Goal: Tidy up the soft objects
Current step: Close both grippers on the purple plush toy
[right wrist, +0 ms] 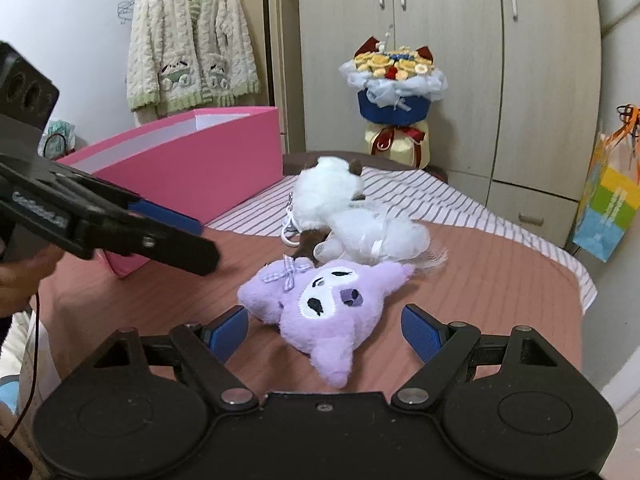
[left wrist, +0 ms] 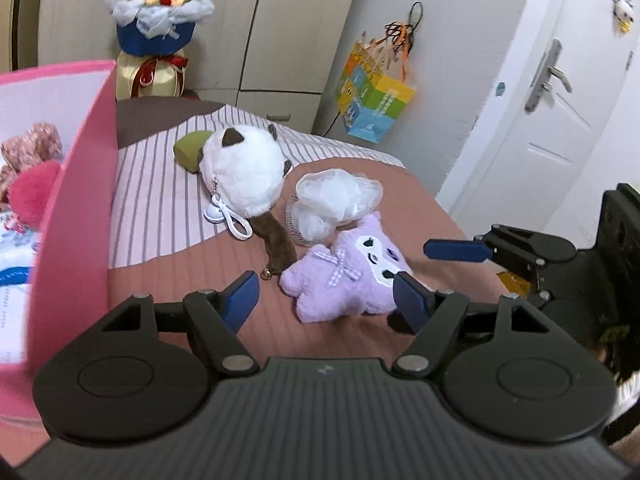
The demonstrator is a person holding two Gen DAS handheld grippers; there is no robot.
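Closing in on the purple plush

Hovering wide-jawed and empty, the left gripper [left wrist: 326, 294] and right gripper [right wrist: 324, 330] flank the purple plush [right wrist: 324, 300] mid-frame on the bed [right wrist: 500, 280], apparently to lift it toward the pink box [right wrist: 192, 160], upper left.

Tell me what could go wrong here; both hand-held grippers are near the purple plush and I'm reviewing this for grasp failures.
1. Both open grippers, the left hand-held gripper and the right hand-held gripper, frame the same purple plush, so they may collide or tug it apart.
2. The white mesh puff and the white plush, whose brown tail ends beside the purple one, lie close enough to get dragged along.
3. The pink box already holds items, so a drop could spill over.
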